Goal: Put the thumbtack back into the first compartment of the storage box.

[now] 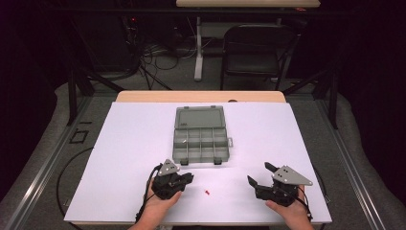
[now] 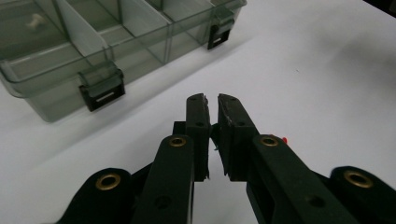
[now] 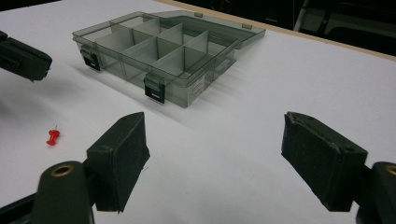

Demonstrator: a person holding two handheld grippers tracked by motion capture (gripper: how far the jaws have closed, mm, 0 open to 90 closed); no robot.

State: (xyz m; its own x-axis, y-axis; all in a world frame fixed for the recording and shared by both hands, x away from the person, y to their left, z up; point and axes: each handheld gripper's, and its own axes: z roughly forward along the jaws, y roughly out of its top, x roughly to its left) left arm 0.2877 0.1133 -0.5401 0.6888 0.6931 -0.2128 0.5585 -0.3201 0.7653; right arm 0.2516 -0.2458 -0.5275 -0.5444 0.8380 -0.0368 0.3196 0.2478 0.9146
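1 small red plastic pushpin [image 1: 207, 192] lies on smooth white tabletop [image 1: 134, 139] between clenched, empty left tool [image 1: 187, 178] and released right tool [image 1: 258, 175].

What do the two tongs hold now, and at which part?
Nothing. The left tongs are shut with nothing between them, the right tongs are open, and the red pushpin lies on the table.

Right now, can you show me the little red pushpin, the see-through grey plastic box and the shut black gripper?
little red pushpin [image 3: 52, 136], right gripper view, its head
see-through grey plastic box [image 1: 199, 159], high view, front wall
shut black gripper [image 2: 212, 103], left gripper view, between fingertips
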